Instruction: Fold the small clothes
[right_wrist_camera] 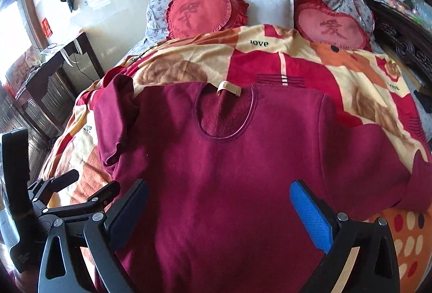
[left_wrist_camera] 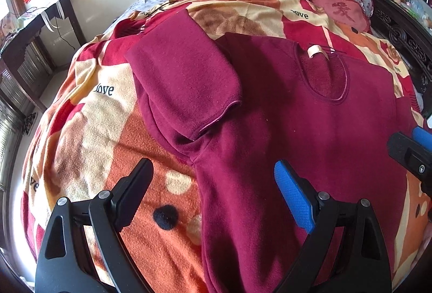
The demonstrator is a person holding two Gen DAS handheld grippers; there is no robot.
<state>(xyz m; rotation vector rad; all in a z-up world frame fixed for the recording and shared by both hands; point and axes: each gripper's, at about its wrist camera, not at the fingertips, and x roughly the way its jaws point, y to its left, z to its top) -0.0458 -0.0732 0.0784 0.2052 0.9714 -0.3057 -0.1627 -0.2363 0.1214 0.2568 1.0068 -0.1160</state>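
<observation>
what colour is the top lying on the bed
Dark maroon red top, clearest in the right wrist view.

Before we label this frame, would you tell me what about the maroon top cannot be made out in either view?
- Hem of the maroon top: cut off by the bottom edge and the fingers of the right gripper in the right wrist view.
- Right sleeve cuff: not identifiable near the picture's right edge.
- Label at the neckline: print too small in both views.
- Left sleeve: folded over; underside hidden, left wrist view.

Both grippers hover side by side, the left gripper point(left_wrist_camera: 213, 190) and right gripper point(right_wrist_camera: 218, 209) spread wide, gripping nothing.
</observation>
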